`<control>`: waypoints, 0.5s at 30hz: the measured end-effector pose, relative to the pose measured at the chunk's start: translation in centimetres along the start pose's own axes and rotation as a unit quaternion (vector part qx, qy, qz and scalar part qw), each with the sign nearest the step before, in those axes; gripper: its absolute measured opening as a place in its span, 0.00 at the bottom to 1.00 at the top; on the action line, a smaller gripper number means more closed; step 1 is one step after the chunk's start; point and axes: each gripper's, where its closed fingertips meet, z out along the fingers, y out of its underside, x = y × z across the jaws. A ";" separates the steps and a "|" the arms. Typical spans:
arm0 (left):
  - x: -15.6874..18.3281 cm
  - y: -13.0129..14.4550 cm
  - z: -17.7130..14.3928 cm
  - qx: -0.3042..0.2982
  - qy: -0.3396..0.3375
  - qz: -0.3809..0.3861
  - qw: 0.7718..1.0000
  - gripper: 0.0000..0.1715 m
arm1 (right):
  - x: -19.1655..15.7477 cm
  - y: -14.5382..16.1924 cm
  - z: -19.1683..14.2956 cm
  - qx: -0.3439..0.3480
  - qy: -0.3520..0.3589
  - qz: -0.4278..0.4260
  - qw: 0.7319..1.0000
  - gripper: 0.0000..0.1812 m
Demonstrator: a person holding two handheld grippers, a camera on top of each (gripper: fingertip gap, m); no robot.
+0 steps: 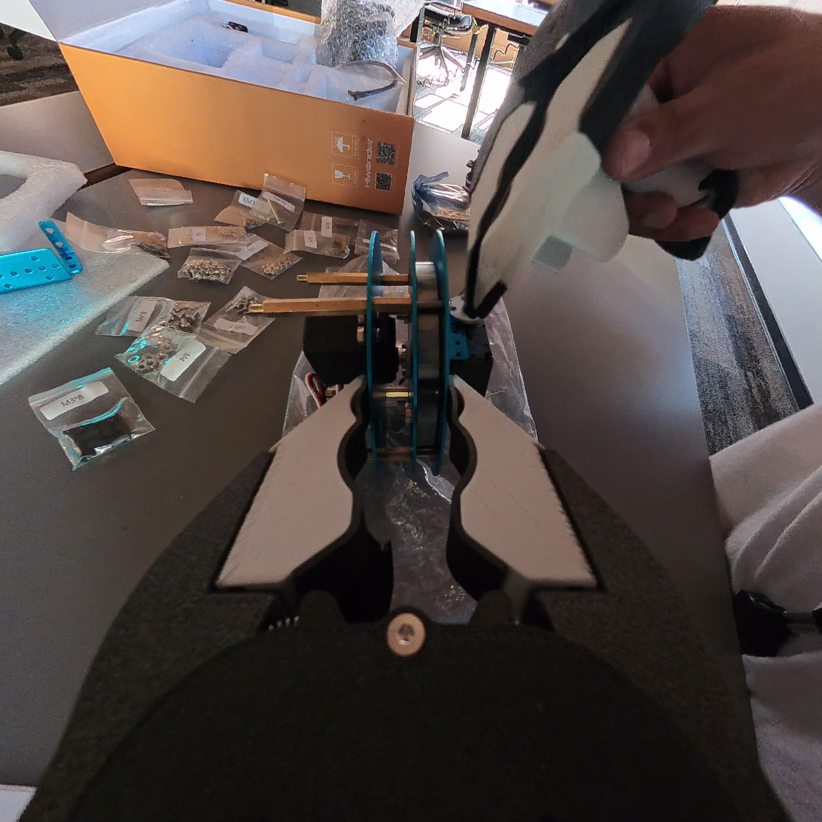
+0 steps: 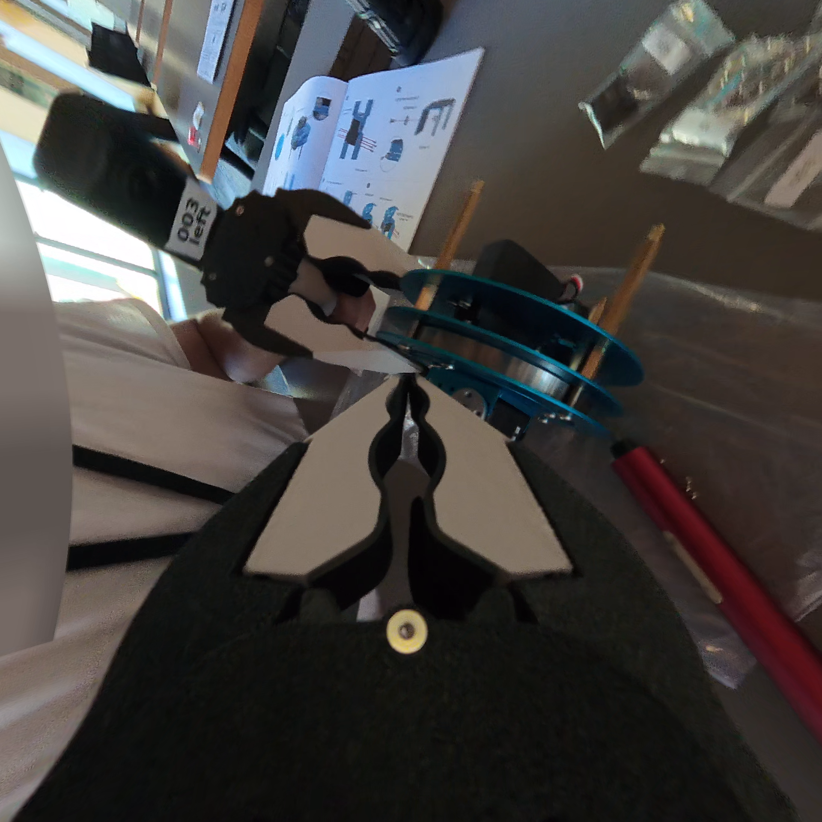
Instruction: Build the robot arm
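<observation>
Discs of blue metal, stacked on brass standoffs, stand on edge at frame centre over the table, clamped by the left claw (seemingly as a brace) while the right claw, nearly closed and apparently empty, noses their rim.

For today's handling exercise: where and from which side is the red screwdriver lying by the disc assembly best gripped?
Grip the red screwdriver across mid-handle, coming from above: it lies flat on the plastic sheet, long and slim, with open space either side of the handle.
</observation>
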 end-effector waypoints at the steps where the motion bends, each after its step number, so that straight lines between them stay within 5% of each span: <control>1: 0.0 0.0 0.0 0.001 0.000 -0.001 1.000 0.18 | -0.1 0.1 -0.1 0.004 0.016 -0.038 0.999 0.00; 8: 0.0 -0.1 0.1 0.004 -0.003 -0.005 1.000 0.18 | 0.2 0.8 0.5 0.062 0.192 -0.248 0.947 0.10; 12: 0.1 -0.2 0.2 0.002 -0.008 0.001 1.000 0.18 | 1.4 0.6 0.9 0.093 0.300 -0.266 0.911 0.09; 15: 0.2 -0.1 0.2 0.001 -0.014 0.005 1.000 0.18 | 1.5 0.3 0.9 0.114 0.308 -0.244 0.912 0.08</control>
